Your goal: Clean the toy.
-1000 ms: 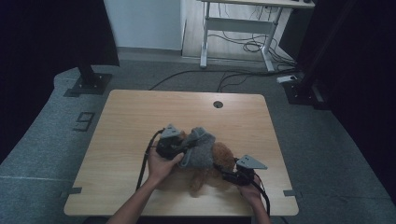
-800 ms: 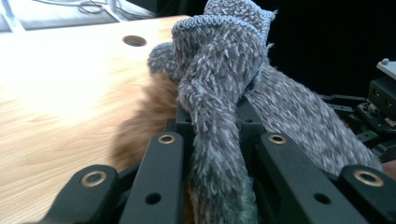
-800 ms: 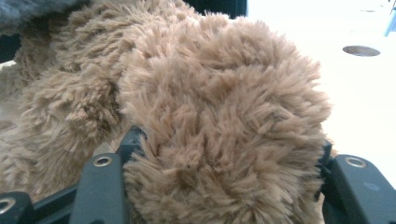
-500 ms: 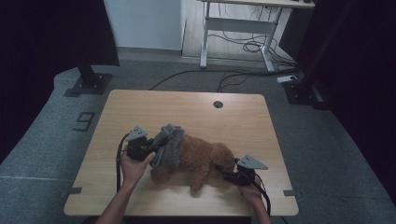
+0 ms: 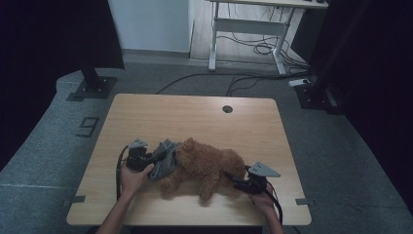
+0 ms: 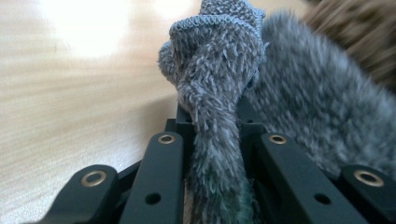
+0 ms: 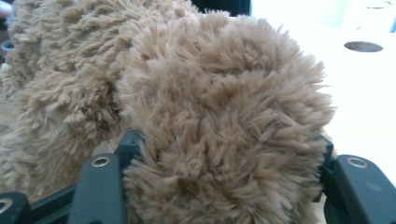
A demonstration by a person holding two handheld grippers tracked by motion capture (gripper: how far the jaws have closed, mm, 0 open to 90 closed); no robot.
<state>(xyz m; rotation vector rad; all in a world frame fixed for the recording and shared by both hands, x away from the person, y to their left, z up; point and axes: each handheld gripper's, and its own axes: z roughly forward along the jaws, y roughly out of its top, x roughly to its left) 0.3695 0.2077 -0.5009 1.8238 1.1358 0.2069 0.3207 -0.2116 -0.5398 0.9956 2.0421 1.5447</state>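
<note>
A brown plush teddy bear [image 5: 207, 165] lies on its side on the wooden table [image 5: 195, 117], near the front edge. A fuzzy grey garment [image 5: 167, 158] bunches at the bear's left end. My left gripper [image 5: 150, 160] is shut on a fold of that grey garment [image 6: 212, 93], which runs down between the black jaws of the left gripper [image 6: 211, 126]. At the bear's right end, my right gripper [image 5: 235, 180] is shut on a thick plush part of the bear [image 7: 219, 116]. In the right gripper view that gripper [image 7: 224, 158] has brown fur bulging between its jaws.
A round cable hole [image 5: 227, 108] sits near the table's far edge. Bare wood stretches across the far half and the left side. Beyond the table stand a dark stand base [image 5: 90, 87], cables on the floor and a white desk frame [image 5: 246, 36].
My left gripper has moved left along the table with the grey garment in it, drawing the cloth off the bear's body toward its left end. The right gripper has held still.
</note>
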